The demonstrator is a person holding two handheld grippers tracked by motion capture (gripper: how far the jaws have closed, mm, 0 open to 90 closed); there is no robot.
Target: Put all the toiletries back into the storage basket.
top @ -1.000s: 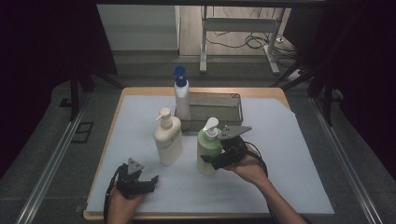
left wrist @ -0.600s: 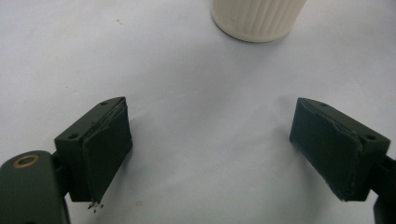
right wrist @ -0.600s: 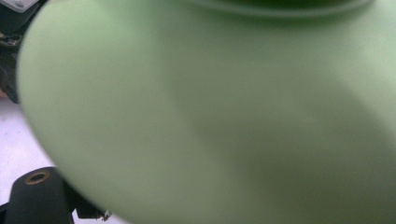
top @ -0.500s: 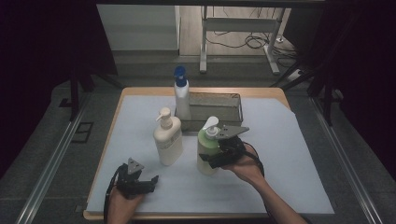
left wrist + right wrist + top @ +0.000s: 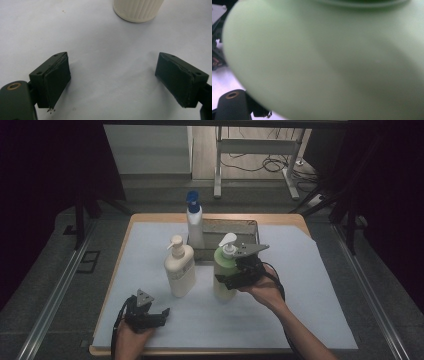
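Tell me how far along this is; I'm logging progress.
Done: the right gripper is clamped on the green bottle, which stands on the sheet. Left: moving it. The left gripper is open, idle. The cream bottle and blue-capped bottle are untouched.

We see the left gripper low near the table's front edge, held in the left hand, jaws spread wide w/ nothing between them, pads level and pointing fwd. The right gripper sits higher and further fwd, forearm angling in from bottom right, right hand wrapped round its body, grey plate on top. Its jaws are clamped on the green bottle, mid-body, approx. from the bottle's right side.
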